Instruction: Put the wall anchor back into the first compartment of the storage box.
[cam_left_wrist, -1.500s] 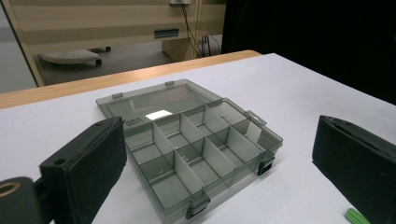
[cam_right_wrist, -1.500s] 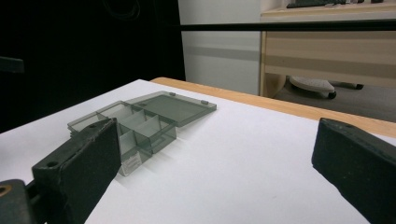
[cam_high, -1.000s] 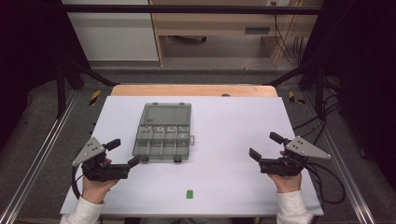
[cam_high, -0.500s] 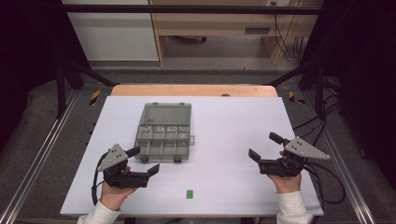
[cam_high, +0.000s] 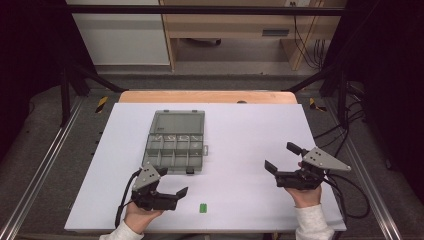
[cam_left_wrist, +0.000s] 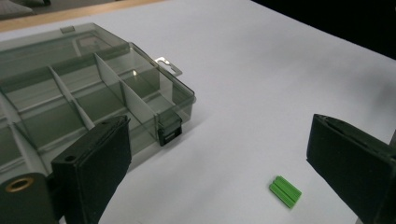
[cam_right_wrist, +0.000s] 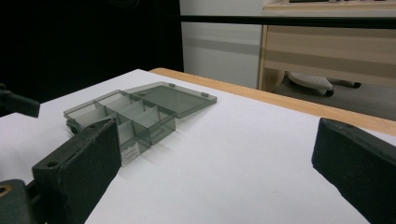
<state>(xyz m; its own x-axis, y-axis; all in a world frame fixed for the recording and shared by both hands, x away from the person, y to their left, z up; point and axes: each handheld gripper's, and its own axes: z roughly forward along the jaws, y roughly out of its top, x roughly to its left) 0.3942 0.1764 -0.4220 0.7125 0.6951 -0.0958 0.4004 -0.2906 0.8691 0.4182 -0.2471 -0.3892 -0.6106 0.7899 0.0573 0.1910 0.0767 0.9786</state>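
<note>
A clear grey compartment box (cam_high: 173, 150) lies open on the white table (cam_high: 240, 125), its lid (cam_high: 177, 121) folded flat at the far side. A small green piece (cam_high: 203, 208) rests near the front edge. My left gripper (cam_high: 173, 181) is open just in front of the box, with the green piece slightly ahead and to its right. In the left gripper view the green piece (cam_left_wrist: 285, 191) lies low between the spread jaws, beside the box's corner latch (cam_left_wrist: 168, 133). My right gripper (cam_high: 281, 157) is open at the right, holding nothing, facing the box (cam_right_wrist: 135, 109).
The table's wooden far edge (cam_high: 207, 97) borders a floor with a desk (cam_high: 235, 25) behind. Metal rails (cam_high: 47, 160) run along both sides. Cables (cam_high: 350, 180) trail from the right gripper. White surface lies between box and right gripper.
My left gripper has moved right along the front of the table, from the left edge to just below the box, nearer the green piece. The right gripper has stayed put.
</note>
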